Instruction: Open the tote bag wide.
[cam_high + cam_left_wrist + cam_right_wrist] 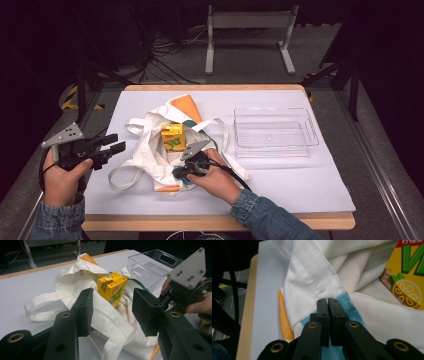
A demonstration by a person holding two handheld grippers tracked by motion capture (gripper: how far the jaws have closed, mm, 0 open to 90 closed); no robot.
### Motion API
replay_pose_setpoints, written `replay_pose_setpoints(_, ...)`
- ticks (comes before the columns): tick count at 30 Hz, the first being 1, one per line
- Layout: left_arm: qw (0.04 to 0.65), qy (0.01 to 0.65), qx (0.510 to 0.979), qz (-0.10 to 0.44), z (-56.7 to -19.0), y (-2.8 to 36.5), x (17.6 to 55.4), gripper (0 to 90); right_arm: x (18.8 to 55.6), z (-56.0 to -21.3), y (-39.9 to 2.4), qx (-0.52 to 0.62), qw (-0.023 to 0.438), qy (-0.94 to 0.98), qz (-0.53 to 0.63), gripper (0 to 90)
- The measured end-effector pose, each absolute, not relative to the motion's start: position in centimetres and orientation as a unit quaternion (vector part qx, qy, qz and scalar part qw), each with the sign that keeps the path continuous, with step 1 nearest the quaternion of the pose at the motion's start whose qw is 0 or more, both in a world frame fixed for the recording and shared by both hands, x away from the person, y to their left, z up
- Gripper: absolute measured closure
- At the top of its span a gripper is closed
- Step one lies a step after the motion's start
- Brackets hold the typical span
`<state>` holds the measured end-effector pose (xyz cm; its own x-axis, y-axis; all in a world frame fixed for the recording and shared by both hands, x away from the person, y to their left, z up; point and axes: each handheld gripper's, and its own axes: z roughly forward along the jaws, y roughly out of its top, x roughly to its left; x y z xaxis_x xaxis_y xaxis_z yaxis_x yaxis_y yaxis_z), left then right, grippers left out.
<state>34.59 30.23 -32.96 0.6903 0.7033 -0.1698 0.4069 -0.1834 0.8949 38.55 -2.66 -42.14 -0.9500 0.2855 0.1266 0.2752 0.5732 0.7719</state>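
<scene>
We note the left tool (116, 142) held level at the bench's left side, jaws parted with nothing between them. The right tool (176, 172) is angled low, jaws nearly together.

We see the white table cover (300, 185) lit brightly and evenly from above, while the room behind it is dark. Shadows are soft. Both gripper views look grainy, their near jaws blurred.

Tote bag (150, 145) matt woven cloth; juice carton (173, 136) glossy printed card; tray (272, 146) clear plastic
</scene>
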Motion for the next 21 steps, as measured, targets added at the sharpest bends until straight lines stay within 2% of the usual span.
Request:
replay_pose_setpoints(11, 0.521, 0.372, 0.754, 0.146, -32.9, 30.8, 34.5, 49.9, 39.7, -37.7, -4.6, 0.159, -0.004, 0.855, 0.493, 77.3)
replay_pose_setpoints(21, 0.521, 0.375, 0.753, 0.145, -33.0, 31.1, 34.5, 47.7, 41.9, -34.9, -5.7, 0.165, 0.017, 0.843, 0.511, 60.4)
